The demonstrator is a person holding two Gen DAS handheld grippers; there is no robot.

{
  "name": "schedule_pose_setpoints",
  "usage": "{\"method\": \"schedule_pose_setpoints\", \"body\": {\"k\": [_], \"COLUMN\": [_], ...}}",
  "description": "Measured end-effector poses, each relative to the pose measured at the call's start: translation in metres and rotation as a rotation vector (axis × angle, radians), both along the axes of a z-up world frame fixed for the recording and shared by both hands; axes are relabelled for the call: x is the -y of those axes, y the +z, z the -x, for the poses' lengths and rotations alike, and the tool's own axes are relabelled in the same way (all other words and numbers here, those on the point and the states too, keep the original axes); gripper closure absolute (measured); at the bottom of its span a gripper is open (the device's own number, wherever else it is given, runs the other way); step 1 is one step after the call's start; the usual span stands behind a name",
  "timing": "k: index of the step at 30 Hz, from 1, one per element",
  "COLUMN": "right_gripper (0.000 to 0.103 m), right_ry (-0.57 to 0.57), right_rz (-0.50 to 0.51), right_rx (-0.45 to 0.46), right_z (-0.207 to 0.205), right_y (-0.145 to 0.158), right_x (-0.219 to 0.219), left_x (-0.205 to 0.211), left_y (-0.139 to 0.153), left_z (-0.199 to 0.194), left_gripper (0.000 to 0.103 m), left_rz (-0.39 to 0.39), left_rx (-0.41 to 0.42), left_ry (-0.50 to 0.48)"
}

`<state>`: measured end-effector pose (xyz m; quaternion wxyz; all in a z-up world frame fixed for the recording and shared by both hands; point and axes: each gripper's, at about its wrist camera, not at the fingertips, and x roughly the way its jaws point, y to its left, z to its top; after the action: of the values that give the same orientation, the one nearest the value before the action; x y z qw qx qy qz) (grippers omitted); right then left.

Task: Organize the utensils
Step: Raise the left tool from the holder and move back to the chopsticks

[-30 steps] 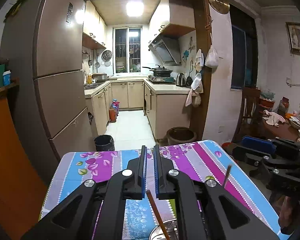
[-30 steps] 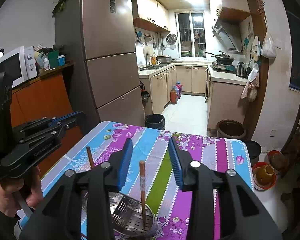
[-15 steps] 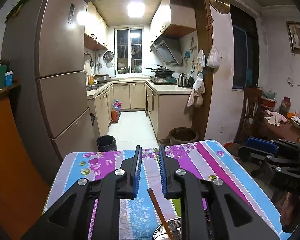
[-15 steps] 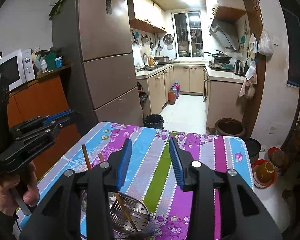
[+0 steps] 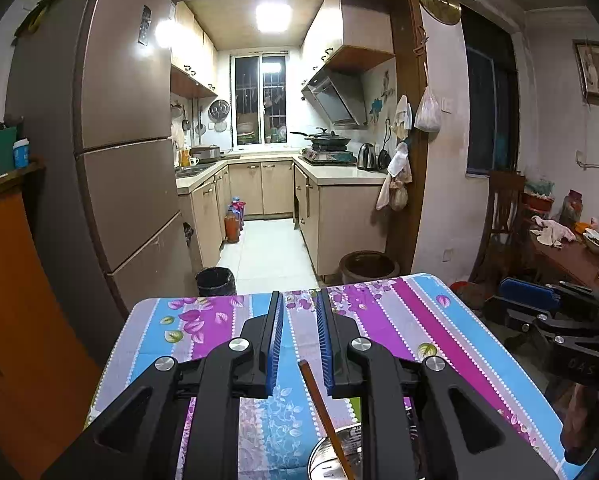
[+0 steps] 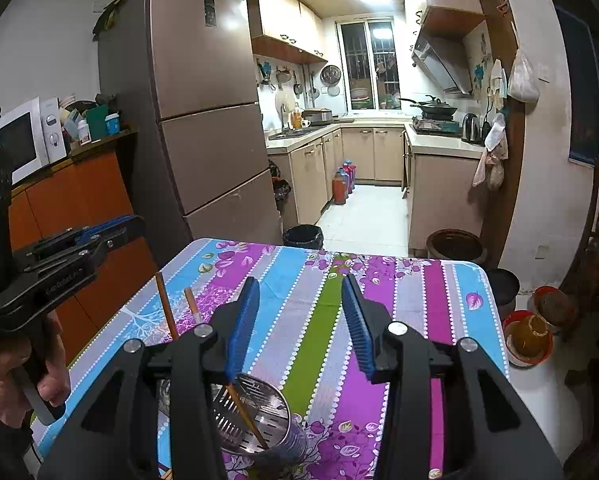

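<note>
Both tongs hover above the metal utensil holder (image 6: 259,420) on the table (image 6: 399,300); the left tongs (image 5: 299,344) are slightly parted and empty, the right tongs (image 6: 299,328) have just been opening and grip nothing; the holder contains 2 chopsticks (image 6: 167,312) leaning left; any further utensil should drop in vertically, released low over the rim.

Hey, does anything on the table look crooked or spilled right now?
Nothing is spilled. The two chopsticks lean at a slant in the metal holder rather than standing upright, which seems normal for loose sticks. The tablecloth lies flat.
</note>
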<state>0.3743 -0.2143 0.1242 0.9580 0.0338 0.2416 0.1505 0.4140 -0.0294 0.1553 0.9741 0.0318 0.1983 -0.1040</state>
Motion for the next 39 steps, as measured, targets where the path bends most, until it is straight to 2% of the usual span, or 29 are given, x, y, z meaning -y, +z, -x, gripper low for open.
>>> {"method": "schedule_pose_setpoints", "body": {"k": [7, 21, 27, 30, 39], "right_gripper": [0.059, 0.054, 0.051, 0.046, 0.043], "right_ry": [-0.008, -0.009, -0.011, -0.007, 0.018], "right_rz": [0.001, 0.007, 0.025, 0.017, 0.0], "right_rx": [0.027, 0.14, 0.188, 0.207, 0.225], "right_z": [0.018, 0.091, 0.13, 0.154, 0.229], "right_y": [-0.005, 0.0, 0.001, 0.001, -0.01], "right_x": [-0.003, -0.013, -0.016, -0.014, -0.011], "left_x": [-0.002, -0.001, -0.001, -0.002, -0.03], "left_y": [-0.01, -0.019, -0.019, -0.018, -0.048], "left_z": [0.019, 0.087, 0.131, 0.154, 0.239], "left_gripper": [0.079, 0.079, 0.075, 0.072, 0.068], "left_rz": [0.0, 0.011, 0.005, -0.005, 0.014], "left_rx": [0.001, 0.05, 0.091, 0.119, 0.136], "left_ry": [-0.006, -0.025, -0.039, -0.043, -0.048]}}
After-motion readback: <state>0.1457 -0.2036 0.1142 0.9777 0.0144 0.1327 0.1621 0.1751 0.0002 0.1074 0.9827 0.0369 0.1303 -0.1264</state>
